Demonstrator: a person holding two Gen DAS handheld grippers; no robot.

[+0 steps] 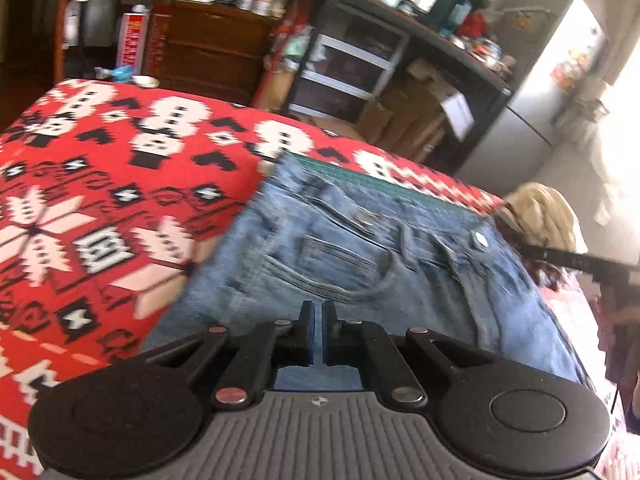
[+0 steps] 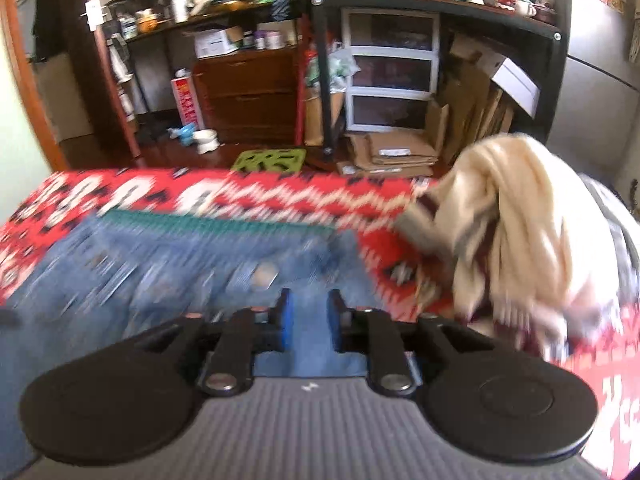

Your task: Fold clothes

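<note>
Denim jeans (image 1: 360, 256) lie spread on the red patterned blanket (image 1: 80, 200), waistband at the far end, legs running back toward both tongs. Left tongs (image 1: 318, 334) hang low over the jeans, fingers nearly together with a thin gap; whether they pinch cloth, I cannot tell. Right tongs (image 2: 310, 326) stand parted over the jeans too, gripping nothing. Right of the jeans, a cream sweater (image 2: 516, 220) sits heaped, nearer the right tongs.
</note>
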